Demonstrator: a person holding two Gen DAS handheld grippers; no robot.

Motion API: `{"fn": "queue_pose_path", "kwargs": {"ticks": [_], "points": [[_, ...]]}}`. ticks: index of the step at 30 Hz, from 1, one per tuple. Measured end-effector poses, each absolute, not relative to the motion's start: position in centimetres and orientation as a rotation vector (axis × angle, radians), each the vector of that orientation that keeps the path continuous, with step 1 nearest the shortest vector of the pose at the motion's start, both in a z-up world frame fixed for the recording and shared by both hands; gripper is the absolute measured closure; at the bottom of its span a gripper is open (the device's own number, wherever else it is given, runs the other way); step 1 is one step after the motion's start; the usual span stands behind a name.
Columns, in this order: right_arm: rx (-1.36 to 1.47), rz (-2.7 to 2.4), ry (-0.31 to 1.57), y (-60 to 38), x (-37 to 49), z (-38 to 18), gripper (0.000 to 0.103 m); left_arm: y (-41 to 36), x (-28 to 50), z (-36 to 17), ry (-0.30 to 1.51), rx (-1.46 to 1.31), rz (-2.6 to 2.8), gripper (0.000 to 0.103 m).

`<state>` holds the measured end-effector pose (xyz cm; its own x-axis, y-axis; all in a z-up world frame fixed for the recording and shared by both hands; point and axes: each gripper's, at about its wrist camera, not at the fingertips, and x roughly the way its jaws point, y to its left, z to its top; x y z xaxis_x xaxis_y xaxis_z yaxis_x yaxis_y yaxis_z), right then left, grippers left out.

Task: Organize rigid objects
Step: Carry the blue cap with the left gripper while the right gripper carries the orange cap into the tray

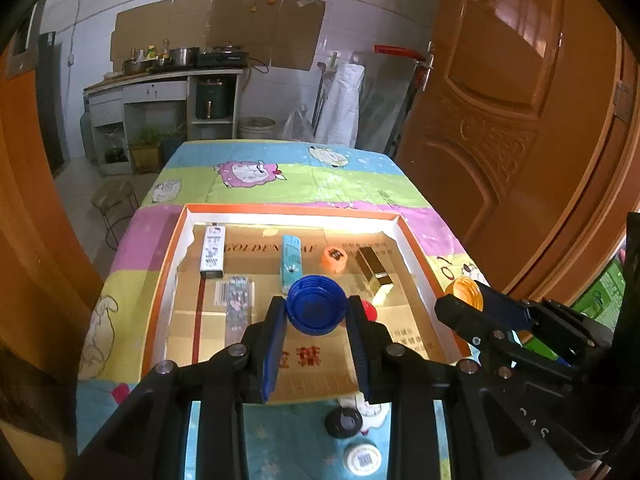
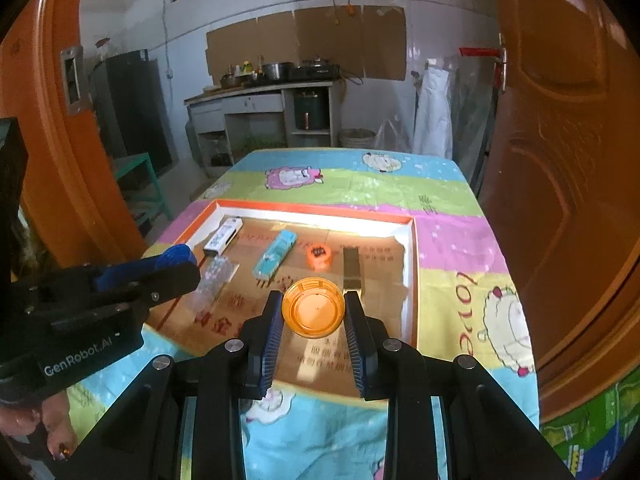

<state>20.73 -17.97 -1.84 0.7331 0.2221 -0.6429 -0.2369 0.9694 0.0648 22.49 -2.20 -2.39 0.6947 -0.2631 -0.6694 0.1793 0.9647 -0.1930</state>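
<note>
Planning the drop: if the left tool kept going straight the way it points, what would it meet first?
Probably the box floor, just short of the light-blue pack; depth is unclear. The left tool grips a blue cap.

The tray [image 1: 416, 240] floor carries gold lettering "GOLDEN", its next word partly hidden, and red Chinese characters near the front. The left gripper [image 2: 176, 264] body reads "GenRobot.AI". The tablecloth [image 2: 452, 236] shows "love" at its right.

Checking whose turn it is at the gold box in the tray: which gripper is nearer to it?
Right. The right gripper, holding an orange cap, sits just before the gold box; the left gripper is further left.
</note>
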Motion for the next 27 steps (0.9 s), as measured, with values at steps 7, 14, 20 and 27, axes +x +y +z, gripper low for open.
{"fn": "queue_pose_path", "kwargs": {"ticks": [7, 14, 20, 27], "points": [[-0.014, 0.273, 0.709, -17.5, 23.3, -2.1, 0.072, -1.3, 25.0, -2.1, 0.762, -0.123, -0.214, 0.072], [-0.022, 0.299, 0.729, -16.5, 25.6, -3.0, 0.072, -0.6, 27.6, -2.6, 0.775, -0.115, -0.187, 0.072], [-0.036, 0.316, 0.749, -15.5, 27.4, -4.0, 0.072, -0.1, 29.5, -3.4, 0.795, -0.106, -0.178, 0.072], [-0.048, 0.328, 0.766, -14.7, 28.8, -4.7, 0.072, -0.1, 31.2, -4.1, 0.808, -0.092, -0.173, 0.072]]}}
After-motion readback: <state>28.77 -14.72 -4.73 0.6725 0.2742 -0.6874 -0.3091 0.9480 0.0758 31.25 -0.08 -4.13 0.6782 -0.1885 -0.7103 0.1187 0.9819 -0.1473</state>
